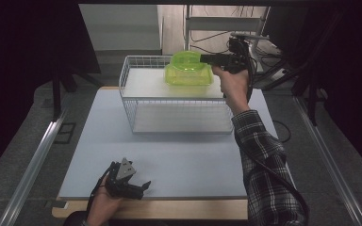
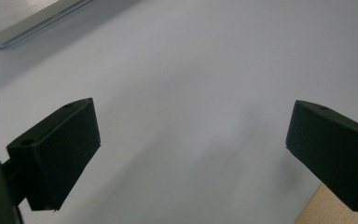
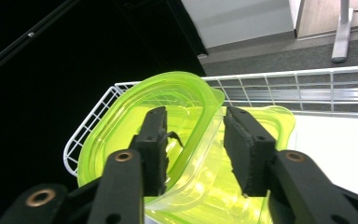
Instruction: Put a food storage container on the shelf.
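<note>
Your right hand-held gripper (image 3: 193,149) straddles the green container (image 1: 188,69) rim in the wire basket (image 1: 127,80), jaws loosened and not pressing, so back straight out without dragging it

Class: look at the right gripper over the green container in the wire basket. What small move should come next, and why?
Probably draw the right gripper back and up. Its jaws stand parted around the lid, which leans tilted on the green container in the wire basket; the pads no longer seem to press it, so the placing looks done.
</note>
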`<action>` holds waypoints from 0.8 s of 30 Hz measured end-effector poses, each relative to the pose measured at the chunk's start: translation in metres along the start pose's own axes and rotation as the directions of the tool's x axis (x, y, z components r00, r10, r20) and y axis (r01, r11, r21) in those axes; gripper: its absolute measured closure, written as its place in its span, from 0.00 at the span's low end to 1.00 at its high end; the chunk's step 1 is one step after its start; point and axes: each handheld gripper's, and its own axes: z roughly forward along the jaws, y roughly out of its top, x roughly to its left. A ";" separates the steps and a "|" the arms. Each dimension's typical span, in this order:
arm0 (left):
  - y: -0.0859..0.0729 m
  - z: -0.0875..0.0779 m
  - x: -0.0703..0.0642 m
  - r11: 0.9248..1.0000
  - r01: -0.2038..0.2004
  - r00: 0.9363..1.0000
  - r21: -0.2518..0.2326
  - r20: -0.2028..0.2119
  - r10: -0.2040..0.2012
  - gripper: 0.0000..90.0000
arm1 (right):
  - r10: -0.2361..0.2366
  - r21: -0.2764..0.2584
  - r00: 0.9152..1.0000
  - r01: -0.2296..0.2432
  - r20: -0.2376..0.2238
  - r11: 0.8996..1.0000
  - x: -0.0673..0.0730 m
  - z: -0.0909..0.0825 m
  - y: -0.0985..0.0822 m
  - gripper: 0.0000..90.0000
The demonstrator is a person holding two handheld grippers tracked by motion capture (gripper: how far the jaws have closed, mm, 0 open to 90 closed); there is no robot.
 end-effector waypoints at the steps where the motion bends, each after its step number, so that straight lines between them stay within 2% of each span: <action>1: 0.000 0.000 0.000 1.000 0.000 1.000 0.000 0.000 0.000 0.03 | -0.004 0.000 1.000 0.004 -0.002 1.000 0.000 0.000 0.000 0.63; 18: 0.000 -0.001 0.001 1.000 0.013 1.000 -0.008 0.009 -0.013 0.03 | -0.074 0.034 0.996 0.075 -0.047 0.997 0.001 -0.008 -0.007 0.43; 24: 0.000 -0.001 0.001 1.000 0.014 1.000 -0.008 0.010 -0.014 0.03 | -0.118 0.046 0.991 0.121 -0.055 0.992 0.004 -0.013 -0.010 0.37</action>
